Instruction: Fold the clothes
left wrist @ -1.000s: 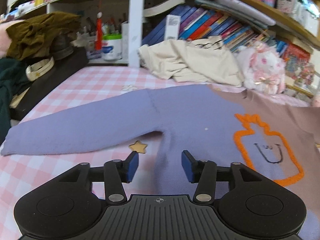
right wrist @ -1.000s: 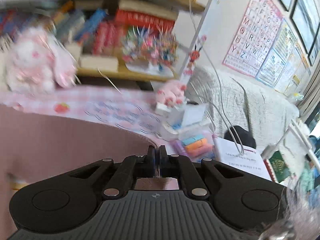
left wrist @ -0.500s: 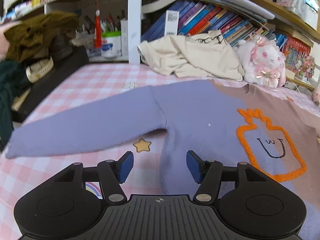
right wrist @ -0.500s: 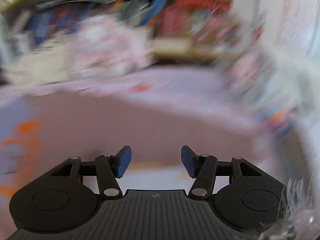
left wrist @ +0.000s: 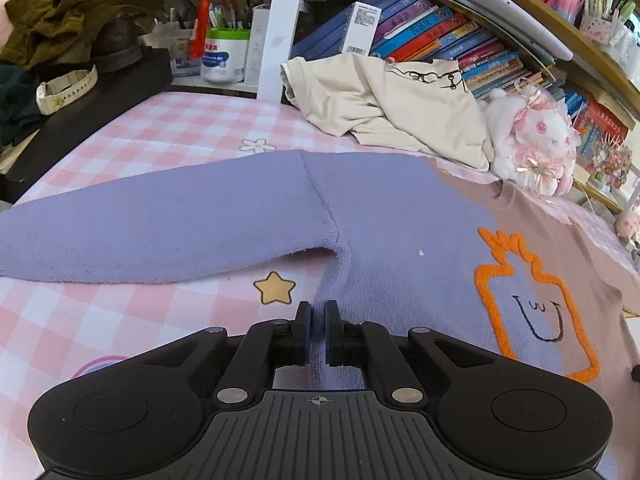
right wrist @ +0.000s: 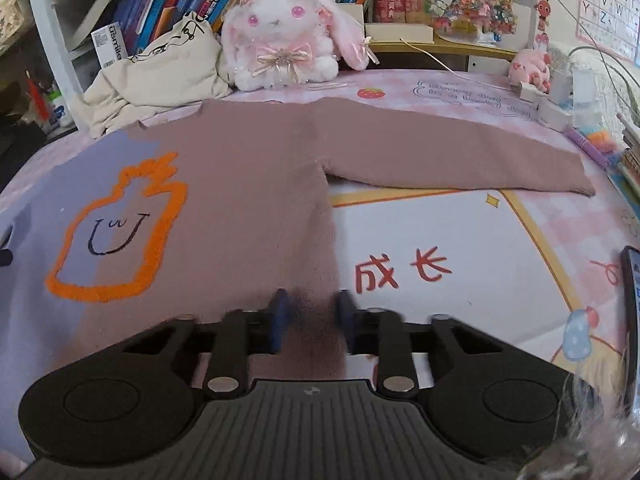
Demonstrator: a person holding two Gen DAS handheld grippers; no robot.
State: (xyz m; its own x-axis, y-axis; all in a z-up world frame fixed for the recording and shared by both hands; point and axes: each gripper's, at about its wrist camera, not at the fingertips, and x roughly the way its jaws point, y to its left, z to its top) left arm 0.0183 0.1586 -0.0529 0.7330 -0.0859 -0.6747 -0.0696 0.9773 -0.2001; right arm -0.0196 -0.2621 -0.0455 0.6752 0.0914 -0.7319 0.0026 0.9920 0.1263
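The pink checked tabletop carries the whole job: a two-tone sweater lies flat on it, front up, lilac sleeve stretched one way and mauve sleeve the other. A cream top is heaped behind it beside a plush rabbit.

Half a second ago both grippers stood wide open over the cloth. Now the left gripper has snapped shut, pinching the lilac side seam at the hem corner. The right gripper, swung down from the shelves, is closing over the mauve side edge; cloth sits between its pads, not yet clearly pressed.

With 2 lower corners nearly secured, I'd guess a bottom-up fold comes next.
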